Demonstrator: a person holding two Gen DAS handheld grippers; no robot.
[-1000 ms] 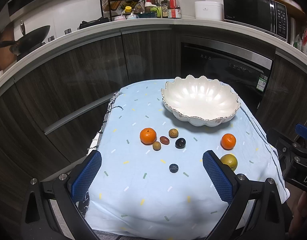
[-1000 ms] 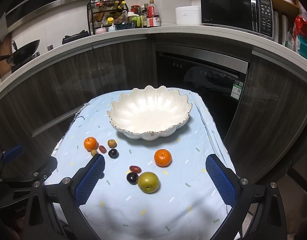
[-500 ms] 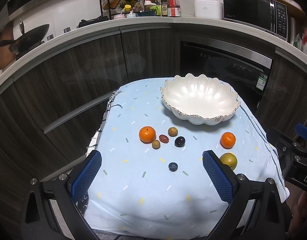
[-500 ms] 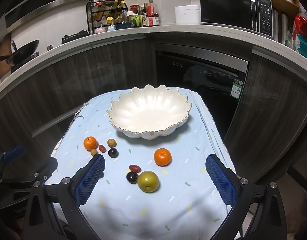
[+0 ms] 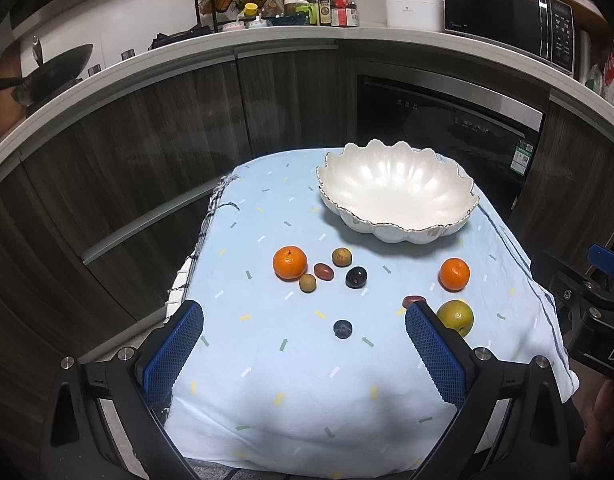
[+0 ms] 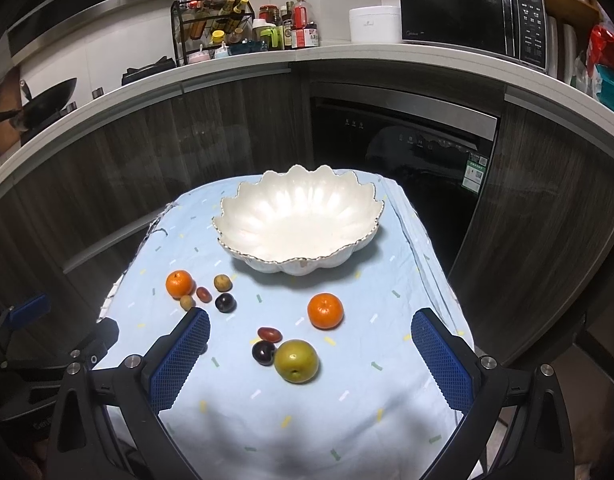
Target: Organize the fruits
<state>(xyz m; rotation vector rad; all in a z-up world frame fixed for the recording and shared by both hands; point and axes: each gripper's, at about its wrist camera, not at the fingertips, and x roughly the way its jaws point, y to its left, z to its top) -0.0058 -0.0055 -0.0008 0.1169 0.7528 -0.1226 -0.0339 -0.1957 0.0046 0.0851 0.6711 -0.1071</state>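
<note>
An empty white scalloped bowl (image 5: pixel 395 192) (image 6: pixel 299 220) stands at the far side of the light-blue cloth. Left of it lie an orange (image 5: pixel 290 263) (image 6: pixel 179 283), two tan fruits, a red date (image 5: pixel 323 271) and a dark plum (image 5: pixel 355 277) (image 6: pixel 225 303). A small dark-blue fruit (image 5: pixel 342 328) lies alone nearer me. On the right sit a second orange (image 5: pixel 454 274) (image 6: pixel 325 311), a green-yellow pear (image 5: pixel 455 317) (image 6: pixel 296 361), a red date (image 6: pixel 270 334) and a dark plum (image 6: pixel 264 352). My left gripper (image 5: pixel 303 344) and right gripper (image 6: pixel 309 354) hover open above the cloth's near edge, holding nothing.
The cloth-covered table (image 5: pixel 307 392) stands before dark cabinets and an oven (image 6: pixel 403 140). A counter behind carries a bottle rack (image 6: pixel 215 32), a microwave (image 6: pixel 471 20) and a wok (image 5: pixel 55 72). A person's hand (image 5: pixel 603 412) shows at the right edge.
Both views have shifted only slightly; the fruits and bowl sit a little higher in frame, as both grippers eased back or tilted. Nothing was grasped or moved.
</note>
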